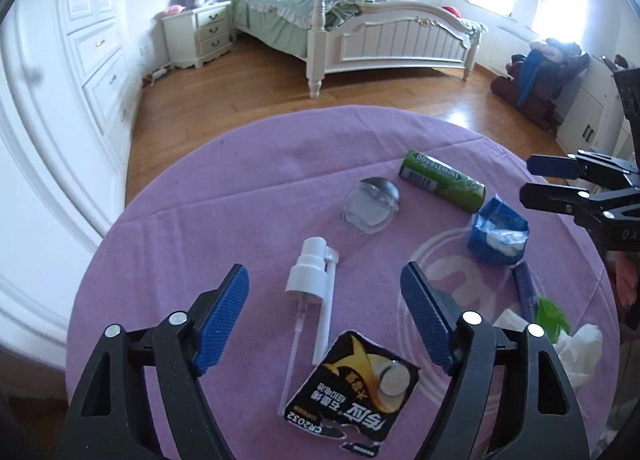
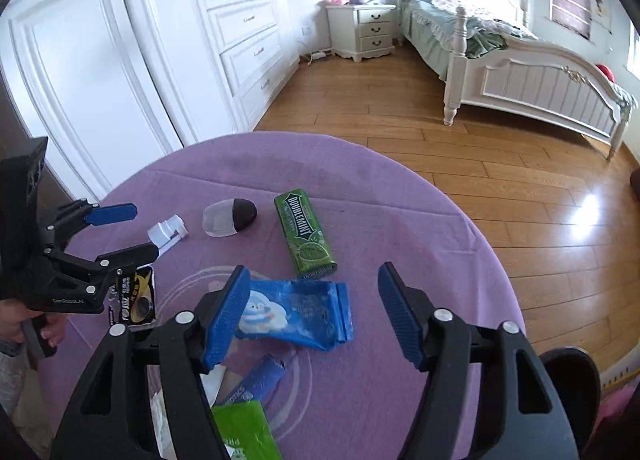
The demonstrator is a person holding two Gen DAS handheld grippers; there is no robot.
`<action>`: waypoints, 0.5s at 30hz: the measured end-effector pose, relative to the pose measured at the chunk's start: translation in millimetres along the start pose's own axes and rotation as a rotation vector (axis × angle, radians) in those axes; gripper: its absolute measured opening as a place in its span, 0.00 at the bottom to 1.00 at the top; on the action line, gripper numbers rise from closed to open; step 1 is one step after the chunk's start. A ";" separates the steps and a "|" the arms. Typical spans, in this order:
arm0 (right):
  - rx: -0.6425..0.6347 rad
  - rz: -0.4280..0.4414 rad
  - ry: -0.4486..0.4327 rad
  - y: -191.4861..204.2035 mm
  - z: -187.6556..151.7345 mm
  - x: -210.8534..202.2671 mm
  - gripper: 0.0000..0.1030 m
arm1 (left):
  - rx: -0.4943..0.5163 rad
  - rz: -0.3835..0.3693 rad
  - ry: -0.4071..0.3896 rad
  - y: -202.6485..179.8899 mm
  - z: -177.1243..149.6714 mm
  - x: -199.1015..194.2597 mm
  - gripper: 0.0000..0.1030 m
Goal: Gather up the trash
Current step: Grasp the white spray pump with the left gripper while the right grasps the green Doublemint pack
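Observation:
Trash lies on a round table with a purple cloth (image 1: 240, 188). My left gripper (image 1: 324, 272) is open above a white spray pump (image 1: 316, 280) and a torn coin-battery card (image 1: 356, 388), pads touching neither. My right gripper (image 2: 314, 272) is open over a crumpled blue wrapper (image 2: 296, 312), which lies just beyond its left pad. Behind it lie a green Doublemint gum pack (image 2: 306, 236) and a small clear bottle with a dark cap (image 2: 230, 218). A blue sachet (image 2: 260, 378), a green wrapper (image 2: 244, 432) and white tissue (image 2: 160, 416) lie near the front edge.
The table's rim drops to a wooden floor (image 2: 500, 180). Beyond stand a white bed (image 1: 380, 36), a nightstand (image 1: 200, 34) and white wardrobe doors (image 2: 120, 60). A person's hand (image 2: 24, 324) holds the left gripper (image 2: 145, 230). A dark rounded object (image 2: 568, 376) sits at the lower right.

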State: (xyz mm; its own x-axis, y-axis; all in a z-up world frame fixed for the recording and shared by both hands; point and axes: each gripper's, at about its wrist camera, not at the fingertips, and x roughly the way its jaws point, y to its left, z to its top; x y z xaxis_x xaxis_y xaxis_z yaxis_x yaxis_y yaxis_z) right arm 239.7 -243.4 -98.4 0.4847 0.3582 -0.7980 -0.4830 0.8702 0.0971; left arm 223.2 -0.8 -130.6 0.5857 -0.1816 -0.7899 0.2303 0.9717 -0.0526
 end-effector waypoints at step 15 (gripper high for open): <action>-0.108 -0.030 0.142 11.6 23.3 59.8 0.30 | 0.027 -0.004 0.047 8.2 4.7 23.8 0.27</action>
State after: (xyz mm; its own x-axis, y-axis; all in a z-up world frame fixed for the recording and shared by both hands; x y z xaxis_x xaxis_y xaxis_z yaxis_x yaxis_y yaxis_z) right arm 280.1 -204.0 -131.1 0.3960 0.2746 -0.8762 -0.5488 0.8358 0.0139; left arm 242.7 2.1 -147.0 0.5480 -0.1773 -0.8175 0.2540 0.9664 -0.0393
